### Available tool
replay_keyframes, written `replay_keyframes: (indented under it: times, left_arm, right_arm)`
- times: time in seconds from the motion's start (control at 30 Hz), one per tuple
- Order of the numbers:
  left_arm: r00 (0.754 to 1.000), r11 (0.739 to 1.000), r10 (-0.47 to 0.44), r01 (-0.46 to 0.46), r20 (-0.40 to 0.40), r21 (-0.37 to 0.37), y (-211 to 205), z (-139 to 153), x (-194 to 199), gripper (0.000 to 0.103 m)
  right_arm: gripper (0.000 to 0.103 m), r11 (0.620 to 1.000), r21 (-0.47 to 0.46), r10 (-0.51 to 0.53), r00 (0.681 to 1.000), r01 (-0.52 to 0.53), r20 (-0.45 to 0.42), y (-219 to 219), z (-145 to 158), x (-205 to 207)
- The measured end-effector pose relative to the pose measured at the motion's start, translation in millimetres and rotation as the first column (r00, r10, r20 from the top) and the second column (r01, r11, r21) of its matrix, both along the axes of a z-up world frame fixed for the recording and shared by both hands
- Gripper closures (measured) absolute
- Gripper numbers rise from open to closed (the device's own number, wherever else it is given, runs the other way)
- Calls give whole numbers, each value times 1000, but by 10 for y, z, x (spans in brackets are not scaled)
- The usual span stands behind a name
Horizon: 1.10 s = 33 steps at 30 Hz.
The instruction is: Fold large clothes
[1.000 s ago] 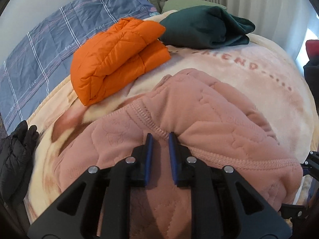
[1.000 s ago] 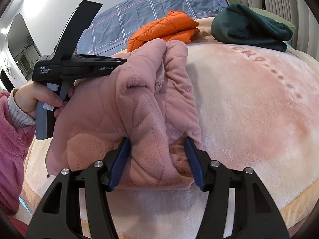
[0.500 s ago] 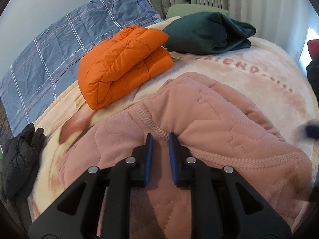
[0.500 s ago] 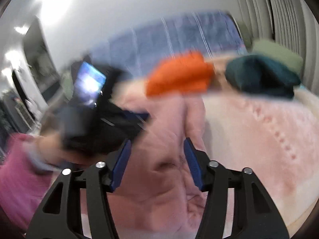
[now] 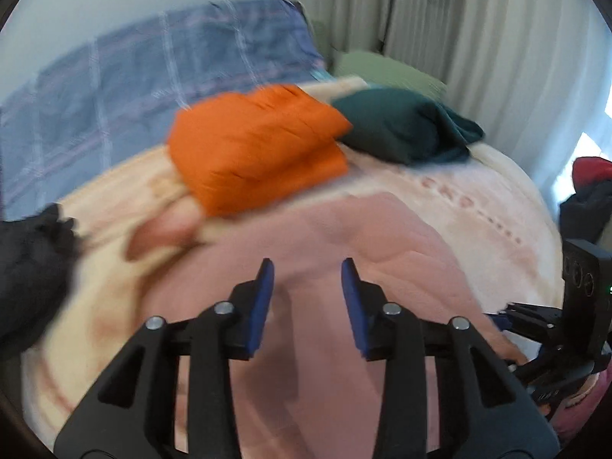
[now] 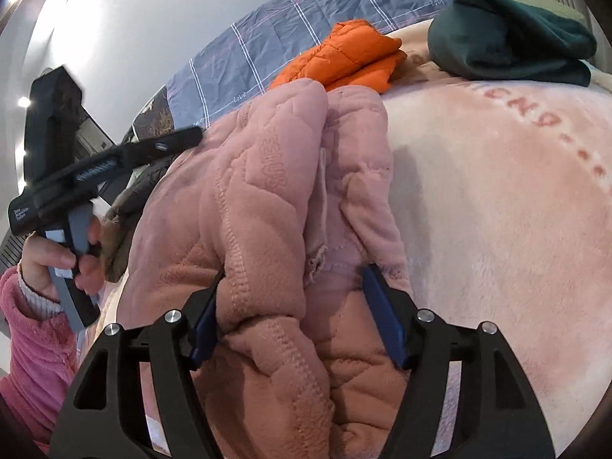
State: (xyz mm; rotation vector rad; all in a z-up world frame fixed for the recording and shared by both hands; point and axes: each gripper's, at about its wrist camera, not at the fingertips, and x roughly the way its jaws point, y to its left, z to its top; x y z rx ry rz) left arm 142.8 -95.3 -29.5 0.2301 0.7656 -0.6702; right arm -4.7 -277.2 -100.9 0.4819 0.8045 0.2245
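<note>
Lying on bed: one pink garment point(image 6: 275, 206), one orange jacket point(image 5: 256, 153), one green garment point(image 5: 401, 130), left gripper point(image 5: 308, 298) spread, empty, right gripper point(image 6: 294, 306) straddling pink folds.

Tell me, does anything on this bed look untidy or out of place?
Yes. The pink quilted garment is bunched in loose, uneven folds between the fingers of the right claw, while the orange puffer jacket and the dark green garment behind it already lie folded on the pink blanket.

"love" on plaid quilt point(image 6: 239, 96); "Data Acquisition System" on left hand-held gripper point(image 6: 183, 137).
</note>
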Motion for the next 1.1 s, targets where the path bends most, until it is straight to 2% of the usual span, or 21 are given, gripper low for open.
replay_keyframes:
  times: [0.07,0.1,0.17,0.2,0.27,0.37,0.47,0.53,0.6,0.63,0.67,0.73,0.77,0.8,0.87,0.9,0.93,1.0,1.1]
  left_arm:
    - [999,1000,19,-19,-50,14,127,-95,100,66]
    - [995,999,23,-18,-101,43,150,-289,170,66]
    - [995,996,15,-6,-98,92,123,-584,199,66]
    - [996,996,21,-13,-84,92,113,-664,207,66]
    - [993,996,70,-64,-95,61,105,-679,247,66]
    - [996,992,71,-66,-52,105,45,-621,163,68]
    - [995,994,74,-68,-63,91,91,-547,150,69]
    - [994,994,89,-84,-69,75,117,-535,135,69]
    - [993,993,99,-95,-65,72,115,-511,121,69]
    - [993,992,103,-98,-52,83,90,-485,99,69]
    - [994,990,103,-100,-35,97,69,-458,69,69]
    - [995,986,101,-100,0,130,16,-425,29,69]
    - [995,985,96,-97,16,146,-1,-424,19,69]
    - [996,983,91,-94,26,155,-5,-427,14,69]
    - [995,983,97,-101,29,156,8,-474,56,69]
    - [994,982,99,-104,34,158,0,-537,94,69]
    - [995,983,94,-99,41,153,-14,-574,109,69]
    - [995,985,93,-99,47,144,-54,-599,139,69]
    - [995,985,90,-97,50,146,-57,-594,122,69]
  right_arm:
    - [33,1000,-17,-9,1000,9,9,35,0,4]
    - [33,1000,-24,-7,1000,7,13,65,9,-18]
    - [31,998,-67,-12,1000,13,22,157,13,-10]
    - [29,996,-81,-20,999,22,25,168,17,7]
    - [28,997,-77,-20,1000,21,15,157,32,21]
    - [28,1000,-18,17,1000,-18,-19,48,99,30]
    - [28,999,28,26,1000,-26,-16,-62,406,28]
    - [28,997,-78,11,997,-5,80,-20,759,50]
    - [31,983,-183,23,990,2,136,69,962,174]
    - [34,977,-215,38,988,-5,149,115,1026,316]
    - [43,975,-220,45,988,-12,145,135,1036,412]
    - [56,976,-217,49,996,-32,76,173,919,753]
    - [69,969,-243,30,1000,-31,-9,188,709,983]
    - [72,967,-251,21,997,-38,-69,182,527,1128]
    - [71,982,-179,31,991,-54,-128,99,106,1320]
    - [70,993,-111,28,991,-43,-134,7,3,1341]
    - [70,995,-88,25,991,-36,-132,-38,3,1332]
    - [70,989,-144,23,993,-40,-114,14,28,1311]
    - [70,988,-149,24,994,-40,-108,46,36,1280]
